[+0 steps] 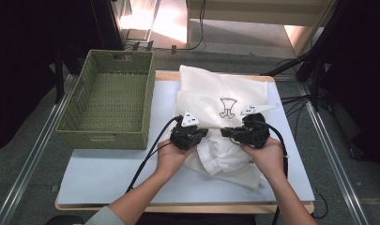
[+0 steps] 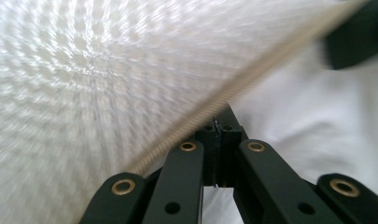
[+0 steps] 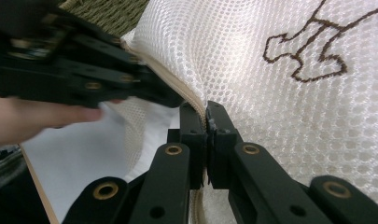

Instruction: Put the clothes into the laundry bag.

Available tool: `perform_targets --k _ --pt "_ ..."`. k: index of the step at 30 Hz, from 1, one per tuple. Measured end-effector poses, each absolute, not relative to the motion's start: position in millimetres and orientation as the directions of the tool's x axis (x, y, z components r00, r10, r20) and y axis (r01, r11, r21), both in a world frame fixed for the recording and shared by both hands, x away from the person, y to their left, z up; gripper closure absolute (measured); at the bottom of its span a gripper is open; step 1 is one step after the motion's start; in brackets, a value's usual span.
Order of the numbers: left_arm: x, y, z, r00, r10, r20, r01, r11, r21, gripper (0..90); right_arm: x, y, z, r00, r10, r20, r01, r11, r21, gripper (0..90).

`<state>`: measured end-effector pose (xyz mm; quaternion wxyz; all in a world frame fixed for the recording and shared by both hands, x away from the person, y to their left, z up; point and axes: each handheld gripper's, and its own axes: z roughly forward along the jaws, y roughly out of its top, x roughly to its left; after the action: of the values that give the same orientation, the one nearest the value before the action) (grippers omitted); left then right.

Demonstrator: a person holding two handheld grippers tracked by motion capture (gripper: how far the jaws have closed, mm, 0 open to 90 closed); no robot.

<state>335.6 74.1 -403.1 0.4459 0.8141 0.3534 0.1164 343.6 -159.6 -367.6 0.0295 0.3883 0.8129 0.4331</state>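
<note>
A: Where is your mesh laundry bag (image 1: 216, 101) sitting?

B: It lies on the white table top (image 1: 98, 173), right of centre, with the green woven basket (image 1: 108, 98) at its 9 o'clock. A white garment (image 1: 220, 157) spills out of it at 6 o'clock, between your hands.

A: And your left gripper (image 1: 202, 131)?

B: Its jaws are closed tight on the bag's beige zipper edge (image 2: 233, 88); in the left gripper view the edge runs off toward 1 o'clock from the jaw tips.

A: Your right gripper (image 1: 226, 131)?

B: Also clamped on that same edge, just beside the left one. In the right gripper view the jaws meet on the edge, the brown embroidered figure (image 3: 312, 44) is at 1 o'clock, and your left gripper is at 10 o'clock.
</note>
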Motion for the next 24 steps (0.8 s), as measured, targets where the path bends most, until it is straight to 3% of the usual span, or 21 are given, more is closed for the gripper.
perform_targets --k 6,14,20,24 --pt "293 67 -387 0.798 0.591 -0.115 0.416 -0.404 0.815 90.0 344 -158 -367 -0.692 0.661 0.29 0.61 0.32 0.725 88.3" --pt "255 34 -424 0.839 0.523 -0.15 0.411 -0.43 0.804 90.0 346 -158 -368 -0.69 0.662 0.292 0.612 0.318 0.724 88.3" --pt "253 17 -457 0.825 0.542 -0.16 0.441 -0.441 0.782 90.0 346 -158 -368 -0.689 0.662 0.295 0.613 0.315 0.725 88.3" --pt "269 14 -474 0.799 0.594 -0.092 0.432 -0.46 0.776 90.0 346 -158 -368 -0.689 0.66 0.298 0.615 0.315 0.723 88.3"
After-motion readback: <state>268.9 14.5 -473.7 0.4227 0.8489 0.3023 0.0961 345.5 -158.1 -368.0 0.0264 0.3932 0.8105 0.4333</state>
